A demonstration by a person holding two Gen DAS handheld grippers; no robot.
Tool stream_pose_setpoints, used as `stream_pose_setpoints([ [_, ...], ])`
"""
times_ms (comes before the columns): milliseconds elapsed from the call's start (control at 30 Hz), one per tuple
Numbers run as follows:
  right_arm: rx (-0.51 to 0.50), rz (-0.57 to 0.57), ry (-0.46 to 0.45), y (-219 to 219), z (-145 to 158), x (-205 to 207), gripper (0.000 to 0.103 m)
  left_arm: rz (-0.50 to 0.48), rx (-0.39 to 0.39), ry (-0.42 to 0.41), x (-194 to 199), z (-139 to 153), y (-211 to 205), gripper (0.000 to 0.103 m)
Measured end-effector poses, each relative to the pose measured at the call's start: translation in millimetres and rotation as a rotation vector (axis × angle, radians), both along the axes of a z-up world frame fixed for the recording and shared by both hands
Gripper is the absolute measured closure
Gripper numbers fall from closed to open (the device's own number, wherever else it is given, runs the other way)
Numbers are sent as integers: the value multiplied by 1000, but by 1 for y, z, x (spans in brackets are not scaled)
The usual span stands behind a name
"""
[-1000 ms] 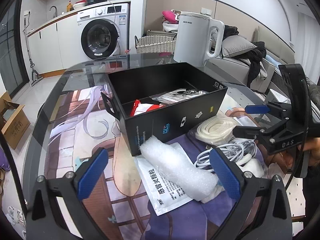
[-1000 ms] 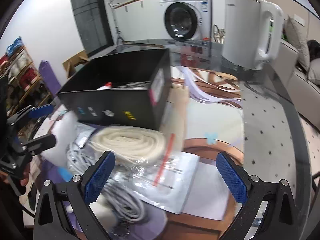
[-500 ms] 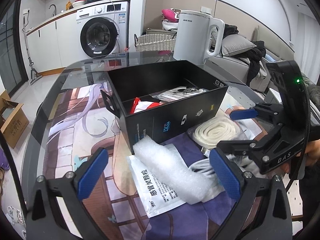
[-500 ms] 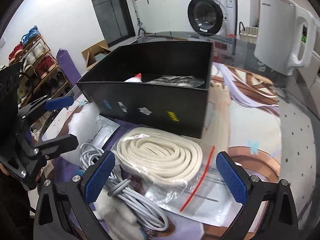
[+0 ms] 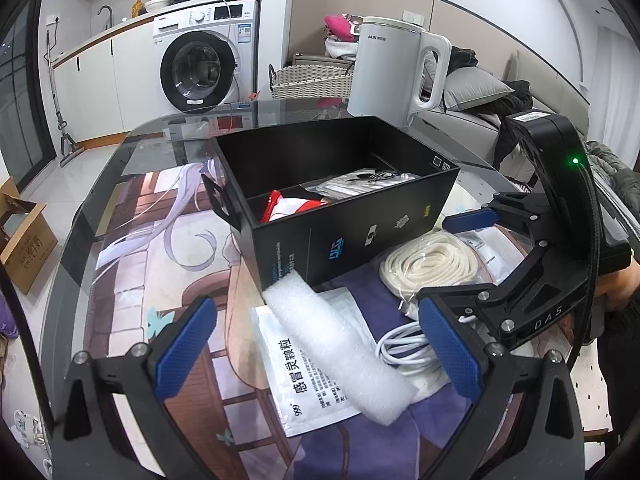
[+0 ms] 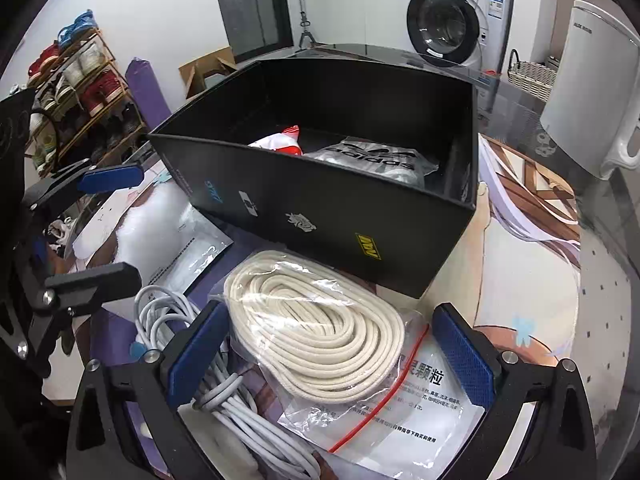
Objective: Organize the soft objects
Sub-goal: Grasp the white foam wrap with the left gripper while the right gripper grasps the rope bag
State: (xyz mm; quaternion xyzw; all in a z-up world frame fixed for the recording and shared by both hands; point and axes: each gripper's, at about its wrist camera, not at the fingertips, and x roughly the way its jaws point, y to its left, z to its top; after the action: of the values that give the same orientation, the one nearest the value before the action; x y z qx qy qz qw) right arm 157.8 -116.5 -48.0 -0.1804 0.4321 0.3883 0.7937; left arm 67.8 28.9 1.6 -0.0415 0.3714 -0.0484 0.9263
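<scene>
A coil of cream rope in a clear zip bag (image 6: 316, 336) lies in front of the black box (image 6: 320, 216). My right gripper (image 6: 330, 354) straddles it, jaws closing, pads apart from the coil. From the left wrist view the right gripper (image 5: 460, 256) hangs over the rope bag (image 5: 430, 260). My left gripper (image 5: 316, 344) is open above a white foam roll (image 5: 336, 344) and a medicine sachet (image 5: 308, 392). A white cable (image 6: 168, 312) lies beside the rope. The box (image 5: 352, 232) holds a red-and-white packet (image 5: 292, 206) and a grey bag (image 5: 360, 184).
A white kettle (image 5: 392, 68) stands behind the box on the glass table (image 5: 120, 184). The left gripper (image 6: 102, 232) shows at the left of the right wrist view. A washing machine (image 5: 200, 68), a wicker basket (image 5: 308, 80) and a sofa (image 5: 472, 96) lie beyond.
My right gripper has swung in and sunk over the rope bag, which now lies between its fingers. The left gripper has kept still.
</scene>
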Motion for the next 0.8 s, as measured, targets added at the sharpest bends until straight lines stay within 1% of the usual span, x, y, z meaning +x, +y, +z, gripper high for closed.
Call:
stream_pose_setpoints([
  [33, 4, 2, -5, -2, 1, -2, 10, 0, -1, 1, 0, 0, 1, 1],
  [67, 10, 6, -5, -3, 3, -3, 22, 1, -2, 2, 0, 0, 1, 1],
  [100, 7, 9, -9, -5, 3, -4, 29, 1, -3, 2, 0, 0, 1, 1],
  [233, 14, 14, -12, -11, 5, -11, 48, 0, -4, 2, 0, 1, 1, 1],
  [333, 15, 9, -29, -20, 7, -20, 54, -2, -5, 2, -1, 2, 1, 1],
  [400, 43, -11, -34, -31, 10, -25, 57, -3, -6, 3, -1, 2, 1, 1],
  [500, 94, -29, -33, -44, 15, -32, 58, -8, -2, 9, -1, 2, 1, 1],
  [600, 109, -32, -40, -55, 19, -32, 59, -21, -6, 16, -1, 1, -1, 1],
  [800, 147, -40, -49, -68, 29, -37, 59, -46, 14, 16, -3, 1, -6, 2],
])
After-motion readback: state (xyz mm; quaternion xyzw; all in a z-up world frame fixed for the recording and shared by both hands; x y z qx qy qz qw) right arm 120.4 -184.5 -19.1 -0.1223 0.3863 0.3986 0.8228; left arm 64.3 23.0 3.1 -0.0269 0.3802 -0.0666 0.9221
